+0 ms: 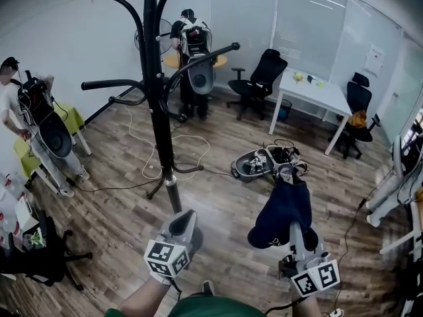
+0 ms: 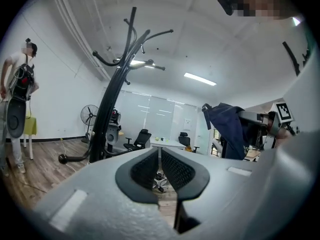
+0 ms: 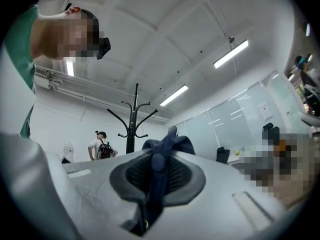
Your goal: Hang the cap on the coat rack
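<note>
The black coat rack (image 1: 158, 98) stands on the wood floor ahead and to the left, its curved arms bare. A navy cap (image 1: 283, 210) hangs in my right gripper (image 1: 291, 180), which is shut on the cap's fabric and sits right of the rack, well apart from it. In the right gripper view the navy cloth (image 3: 172, 144) runs down between the pads (image 3: 177, 174), with the rack (image 3: 132, 119) far behind. My left gripper (image 1: 182, 226) is low, near the rack's base, shut and holding nothing. In the left gripper view its jaws (image 2: 160, 171) point past the rack (image 2: 112, 99), with the cap (image 2: 227, 126) to the right.
A person with gear (image 1: 33, 124) stands at the left wall and another (image 1: 192, 45) behind the rack. A white table (image 1: 317, 91), office chairs (image 1: 261, 78) and equipment on the floor (image 1: 261, 164) lie to the right. Cables trail round the rack's base (image 1: 165, 170).
</note>
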{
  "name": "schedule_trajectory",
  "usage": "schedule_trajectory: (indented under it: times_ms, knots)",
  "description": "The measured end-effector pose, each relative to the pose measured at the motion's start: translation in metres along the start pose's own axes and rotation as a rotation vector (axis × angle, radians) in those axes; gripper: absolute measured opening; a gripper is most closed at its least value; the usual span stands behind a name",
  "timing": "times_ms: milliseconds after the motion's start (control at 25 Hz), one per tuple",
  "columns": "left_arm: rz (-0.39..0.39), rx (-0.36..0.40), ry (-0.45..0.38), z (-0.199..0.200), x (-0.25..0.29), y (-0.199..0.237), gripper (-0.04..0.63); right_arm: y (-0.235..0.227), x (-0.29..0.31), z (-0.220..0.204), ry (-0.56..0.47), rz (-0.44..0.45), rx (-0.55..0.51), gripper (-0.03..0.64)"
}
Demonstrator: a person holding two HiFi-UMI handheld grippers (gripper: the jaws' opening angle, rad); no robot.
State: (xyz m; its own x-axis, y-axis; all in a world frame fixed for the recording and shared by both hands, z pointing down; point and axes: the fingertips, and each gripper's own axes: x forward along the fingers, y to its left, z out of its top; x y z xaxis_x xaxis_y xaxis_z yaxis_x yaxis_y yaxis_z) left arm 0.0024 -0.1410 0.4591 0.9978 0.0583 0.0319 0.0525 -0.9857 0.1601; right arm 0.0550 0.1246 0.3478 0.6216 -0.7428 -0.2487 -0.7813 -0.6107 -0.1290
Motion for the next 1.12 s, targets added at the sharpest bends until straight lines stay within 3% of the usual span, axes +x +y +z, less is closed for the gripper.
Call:
schedule_trajectory:
  times_ms: [400,640,1120]
  knots:
    - [0.162,0.020,-0.037,0.020,-0.014,0.089,0.023,0.005,0.103,-0.005,-0.012,0.107,-0.023,0.031]
    - [0.273,0.038,-0.051,0.032,-0.033,0.118,0.023,0.001,0.148,-0.001,-0.050,0.183,-0.001,0.031]
    - [0.572,0.031,-0.098,0.047,-0.042,0.148,0.023,-0.009,0.263,0.003,-0.095,0.465,0.092,0.032]
